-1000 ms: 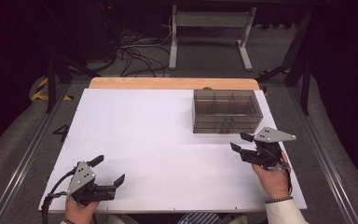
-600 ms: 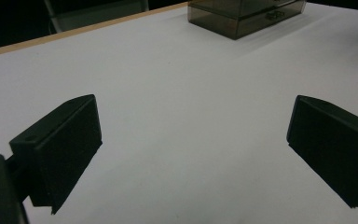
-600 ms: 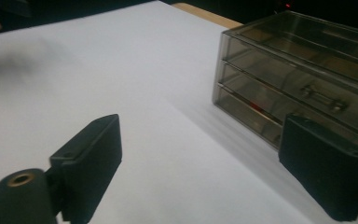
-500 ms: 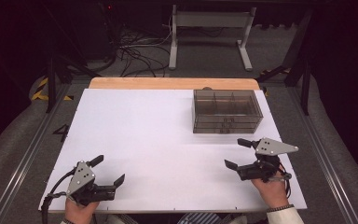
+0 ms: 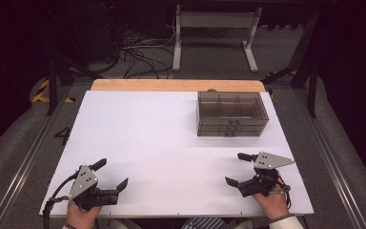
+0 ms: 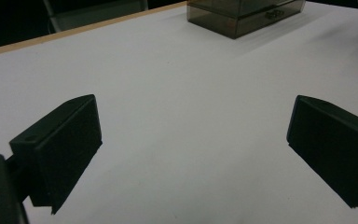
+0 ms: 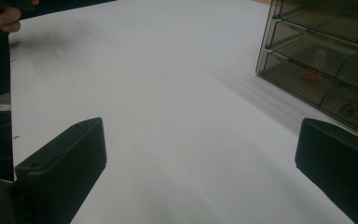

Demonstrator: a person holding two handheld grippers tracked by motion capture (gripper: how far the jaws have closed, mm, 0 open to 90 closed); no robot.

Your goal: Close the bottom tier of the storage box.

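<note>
A smoky see-through drawer box (image 5: 232, 114) stands at the back right of the white table top (image 5: 162, 138). My left gripper (image 5: 110, 174) rests near the front left edge, open, with bare table between its jaws (image 6: 191, 121). My right gripper (image 5: 237, 169) sits low near the front right edge, in front of the box. Its jaws have just been opening and now stand wide, with nothing between them (image 7: 200, 135). In the right gripper view the drawer box (image 7: 326, 70) is close at the upper right, and a small red item (image 7: 310, 74) shows through one drawer front.
A wooden strip (image 5: 176, 85) runs along the table's far edge. Beyond it are cables and a metal stand (image 5: 214, 28) on the dark floor. The other hand (image 7: 2, 18) shows at the upper left of the right gripper view.
The right gripper has come down and back toward the front edge, and its jaws have spread wide. The left gripper has stayed put.
</note>
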